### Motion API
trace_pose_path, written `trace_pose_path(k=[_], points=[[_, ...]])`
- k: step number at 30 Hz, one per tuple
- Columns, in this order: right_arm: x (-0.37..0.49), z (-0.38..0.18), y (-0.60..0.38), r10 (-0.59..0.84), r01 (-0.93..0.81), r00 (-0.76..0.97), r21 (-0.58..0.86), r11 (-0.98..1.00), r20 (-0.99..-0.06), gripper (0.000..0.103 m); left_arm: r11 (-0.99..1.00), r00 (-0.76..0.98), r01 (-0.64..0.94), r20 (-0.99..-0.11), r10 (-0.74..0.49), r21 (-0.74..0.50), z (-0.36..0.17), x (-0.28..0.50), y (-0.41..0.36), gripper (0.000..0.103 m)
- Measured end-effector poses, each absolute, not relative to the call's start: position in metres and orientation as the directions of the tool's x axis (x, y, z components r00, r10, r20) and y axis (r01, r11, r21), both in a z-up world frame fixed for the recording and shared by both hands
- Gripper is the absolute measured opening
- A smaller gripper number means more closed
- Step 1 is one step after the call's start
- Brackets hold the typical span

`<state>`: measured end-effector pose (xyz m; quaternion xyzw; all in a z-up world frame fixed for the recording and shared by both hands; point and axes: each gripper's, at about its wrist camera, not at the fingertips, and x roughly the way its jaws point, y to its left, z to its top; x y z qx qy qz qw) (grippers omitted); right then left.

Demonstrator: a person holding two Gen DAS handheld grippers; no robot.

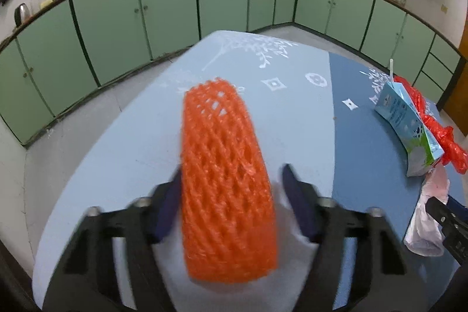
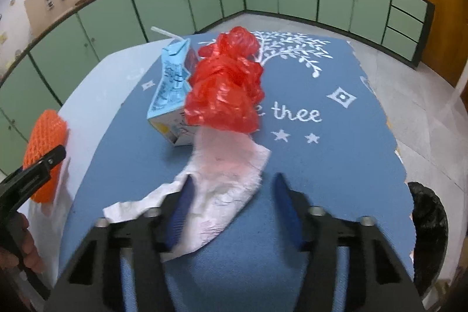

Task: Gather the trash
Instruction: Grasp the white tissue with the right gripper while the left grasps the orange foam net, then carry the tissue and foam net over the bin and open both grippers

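Observation:
An orange foam fruit net (image 1: 225, 177) lies on the light blue cloth between the jaws of my left gripper (image 1: 231, 195), which is open around it; the left pad (image 1: 166, 206) touches the net. The net also shows in the right wrist view (image 2: 44, 148). A crumpled white tissue (image 2: 222, 186) lies between the jaws of my open right gripper (image 2: 234, 209). Beyond it stand a blue milk carton (image 2: 172, 89) with a straw and a crumpled red plastic bag (image 2: 228, 84). In the left wrist view the carton (image 1: 409, 119), the red bag (image 1: 438, 130) and the tissue (image 1: 427, 212) are at the right.
The table has a light blue cloth (image 1: 122, 154) and a dark blue cloth (image 2: 336, 154). A black-lined bin (image 2: 430, 224) stands off the table's right edge. Green cabinets (image 1: 163, 8) line the walls.

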<state>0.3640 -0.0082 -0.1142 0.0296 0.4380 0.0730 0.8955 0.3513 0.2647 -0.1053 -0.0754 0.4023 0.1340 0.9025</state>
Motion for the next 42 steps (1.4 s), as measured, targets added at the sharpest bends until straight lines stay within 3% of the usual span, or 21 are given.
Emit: trace_pose_path(k=[1, 3, 5, 19, 31, 42], points=[[0.364, -0.113, -0.008, 0.164, -0.110, 0.606, 0.122, 0.986, -0.778, 0.035, 0.954, 0.641, -0.297, -0.747, 0.173, -0.035, -0.106, 0.352, 0.264, 0.037], [0.363, -0.111, -0.007, 0.169, -0.119, 0.611, 0.121, 0.986, -0.773, 0.022, 0.957, 0.655, -0.289, -0.735, 0.172, -0.034, -0.104, 0.352, 0.261, 0.016], [0.360, -0.108, -0.011, 0.187, -0.126, 0.614, 0.138, 0.982, -0.767, 0.017, 0.961, 0.670, -0.274, -0.723, 0.165, -0.034, -0.101, 0.351, 0.256, 0.011], [0.292, -0.065, -0.072, 0.217, -0.112, 0.702, 0.195, 0.974, -0.678, 0.013, 0.991, 0.772, -0.100, -0.635, 0.020, -0.090, -0.058, 0.300, 0.171, 0.010], [0.212, -0.037, -0.242, -0.022, 0.157, 0.771, 0.158, 0.975, -0.636, 0.013, 0.944, 0.746, 0.283, -0.579, -0.329, -0.172, -0.035, 0.274, -0.014, 0.010], [0.177, -0.084, -0.358, -0.190, 0.364, 0.699, 0.115, 0.924, -0.689, 0.013, 0.829, 0.566, 0.508, -0.635, -0.526, -0.234, -0.076, 0.276, -0.167, 0.010]])
